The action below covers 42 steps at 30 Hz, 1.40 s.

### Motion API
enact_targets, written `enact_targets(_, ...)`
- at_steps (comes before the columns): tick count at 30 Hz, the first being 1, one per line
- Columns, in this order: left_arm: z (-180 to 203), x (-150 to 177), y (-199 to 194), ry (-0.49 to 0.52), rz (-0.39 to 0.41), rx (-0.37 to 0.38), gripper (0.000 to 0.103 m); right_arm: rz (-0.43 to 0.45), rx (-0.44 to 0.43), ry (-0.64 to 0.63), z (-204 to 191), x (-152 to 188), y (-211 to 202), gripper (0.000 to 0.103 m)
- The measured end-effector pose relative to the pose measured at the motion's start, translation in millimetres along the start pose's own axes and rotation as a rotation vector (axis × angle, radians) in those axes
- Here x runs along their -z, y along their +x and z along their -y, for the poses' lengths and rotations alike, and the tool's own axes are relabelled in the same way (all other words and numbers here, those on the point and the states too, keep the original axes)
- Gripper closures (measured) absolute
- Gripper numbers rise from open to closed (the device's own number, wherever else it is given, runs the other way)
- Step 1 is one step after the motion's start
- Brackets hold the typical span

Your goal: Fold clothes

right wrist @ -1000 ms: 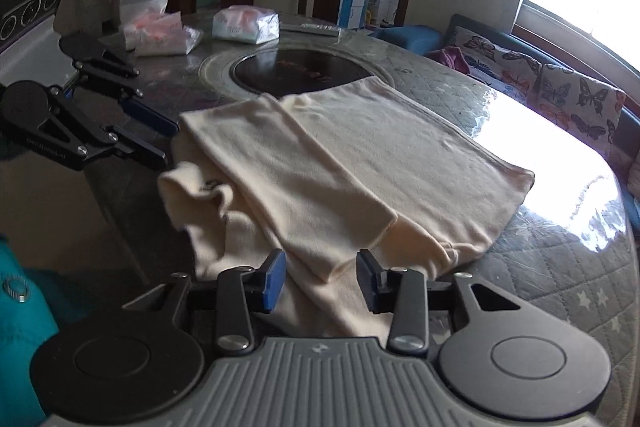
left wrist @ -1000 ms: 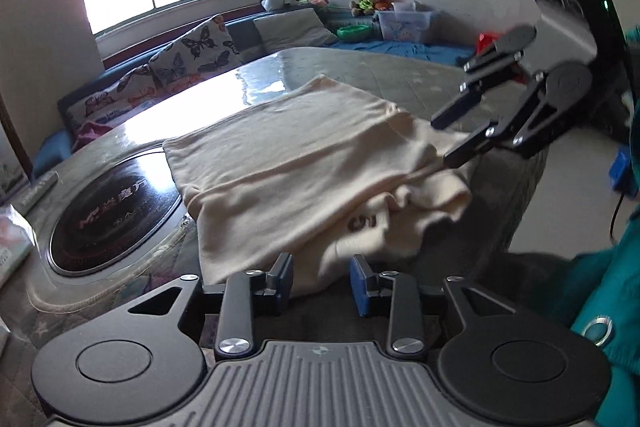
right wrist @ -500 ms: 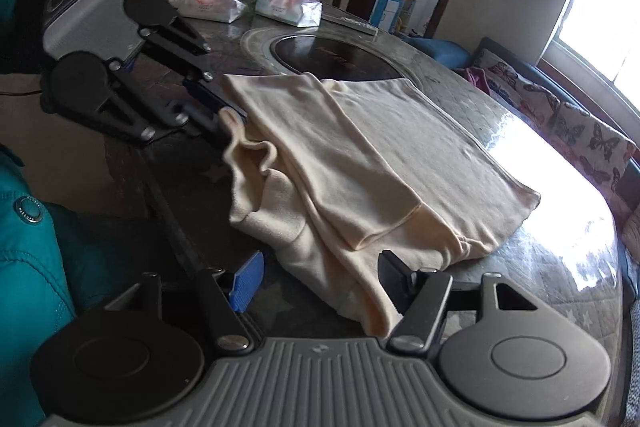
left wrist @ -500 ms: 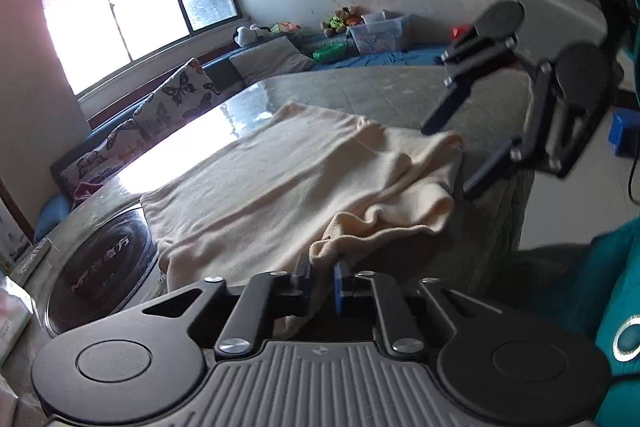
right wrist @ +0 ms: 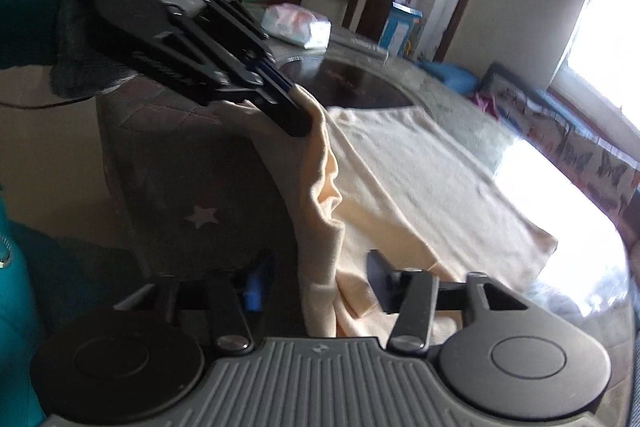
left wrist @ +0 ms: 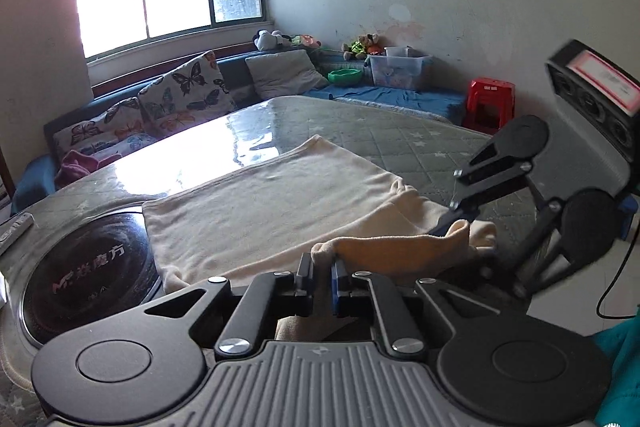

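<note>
While the left gripper (left wrist: 322, 277) pinches the cream garment (left wrist: 260, 211) at the table (left wrist: 420, 143) near edge, right gripper (right wrist: 316, 279) jaws apart around hanging fold.

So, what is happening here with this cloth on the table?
A person holding a gripper in each hand is folding a cream garment that lies on a quilted table. The left gripper is shut on the garment's near edge and lifts it a little. The right gripper is open, with the cloth hanging between its fingers, not pinched in its own view. The far half of the garment lies flat beside the dark round cooktop.
</note>
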<state>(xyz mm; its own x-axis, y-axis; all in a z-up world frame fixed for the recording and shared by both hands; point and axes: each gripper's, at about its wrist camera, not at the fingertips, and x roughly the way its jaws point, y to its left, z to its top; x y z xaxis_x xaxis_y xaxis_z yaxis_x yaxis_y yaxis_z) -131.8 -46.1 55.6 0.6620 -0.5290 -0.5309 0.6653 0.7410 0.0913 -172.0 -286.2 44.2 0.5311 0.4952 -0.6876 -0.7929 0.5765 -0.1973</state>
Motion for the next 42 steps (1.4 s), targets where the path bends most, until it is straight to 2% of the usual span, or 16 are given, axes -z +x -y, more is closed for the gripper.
enact_targets(4, 6, 14, -8, 0.021, -0.014, -0.011, 0.086, -0.012, -0.037, 0.128, 22, -7, 0, 0.089)
enact_targets(7, 8, 24, -12, 0.041, -0.02, -0.028, 0.062, 0.001, -0.065, 0.2, 36, -14, -2, 0.09)
enact_targets(11, 10, 34, -14, 0.076, -0.029, -0.06, 0.055, 0.017, -0.081, 0.257, 51, -18, -4, 0.09)
enact_targets(15, 11, 40, -9, 0.142, -0.041, -0.098, 0.055, 0.029, -0.083, 0.279, 59, -22, -6, 0.09)
enact_targets(16, 11, 42, -7, 0.161, -0.045, -0.106, 0.055, 0.031, -0.082, 0.281, 61, -23, -7, 0.09)
enact_targets(18, 10, 44, -3, 0.193, -0.054, -0.12, 0.07, 0.035, -0.072, 0.283, 61, -23, -8, 0.091)
enact_targets(19, 9, 44, -3, 0.198, -0.053, -0.121, 0.082, 0.037, -0.067, 0.284, 61, -23, -8, 0.091)
enact_targets(21, 5, 44, -6, 0.19, -0.045, -0.115, 0.09, 0.043, -0.058, 0.287, 60, -20, -9, 0.092)
enact_targets(26, 1, 32, -27, 0.106, -0.018, -0.053, 0.094, 0.072, -0.063, 0.296, 54, -11, -19, 0.092)
enact_targets(33, 5, 18, -65, -0.015, 0.01, 0.054, 0.097, 0.106, -0.093, 0.287, 46, 0, -64, 0.093)
enact_targets(39, 6, 12, -90, -0.077, 0.034, 0.081, 0.098, 0.069, -0.136, 0.295, 29, 7, -105, 0.093)
enact_targets(42, 4, 8, -98, -0.111, 0.042, 0.082, 0.101, 0.071, -0.133, 0.296, 32, 2, -104, 0.093)
